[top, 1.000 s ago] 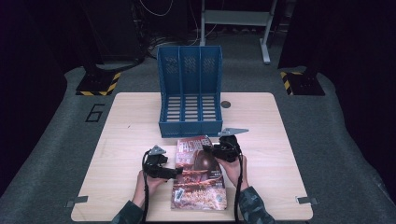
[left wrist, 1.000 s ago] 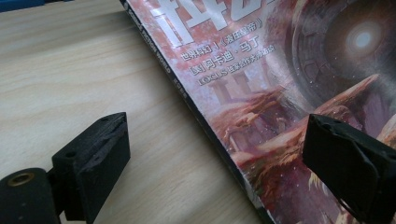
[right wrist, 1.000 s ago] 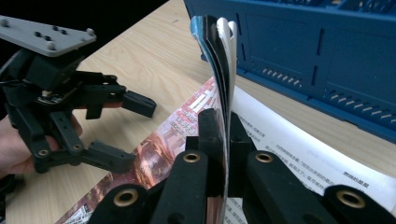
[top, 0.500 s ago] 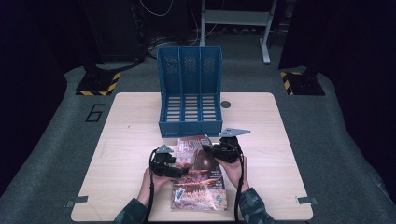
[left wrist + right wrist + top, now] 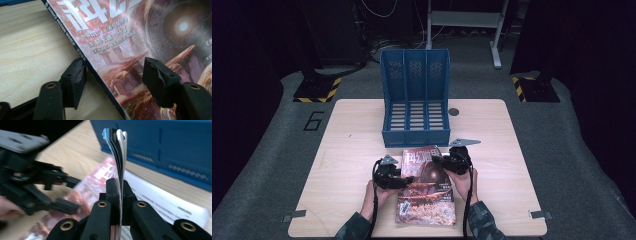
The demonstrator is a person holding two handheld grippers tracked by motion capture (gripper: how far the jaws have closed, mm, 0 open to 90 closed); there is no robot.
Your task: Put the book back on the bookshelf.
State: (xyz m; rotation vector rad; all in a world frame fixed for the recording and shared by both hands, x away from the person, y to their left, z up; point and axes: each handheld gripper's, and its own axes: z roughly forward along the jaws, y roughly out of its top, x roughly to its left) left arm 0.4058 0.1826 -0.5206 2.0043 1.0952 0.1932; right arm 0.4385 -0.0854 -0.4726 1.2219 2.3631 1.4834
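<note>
Pinching a few upturned pages of the magazine (image 5: 426, 192), your right gripper (image 5: 117, 192) has its jaws pressed together on that thin sheaf, which curls up past the fingertips toward the blue file rack (image 5: 160, 147) just beyond it. Your left gripper (image 5: 113, 75) sits at the magazine's spine edge with its jaws partly apart; they have just been closing, and the spine runs between them, one pad (image 5: 75, 75) low beside the spine over the tabletop (image 5: 30, 50), the other above the cover. Neither pad clearly presses on the cover yet.

From the high view, the magazine lies flat on the tabletop between your two hands, its top end just short of the file rack (image 5: 415, 100). Your left gripper (image 5: 404, 177) is at its left edge, your right gripper (image 5: 437, 161) at its upper right part, the two facing each other across the cover.
</note>
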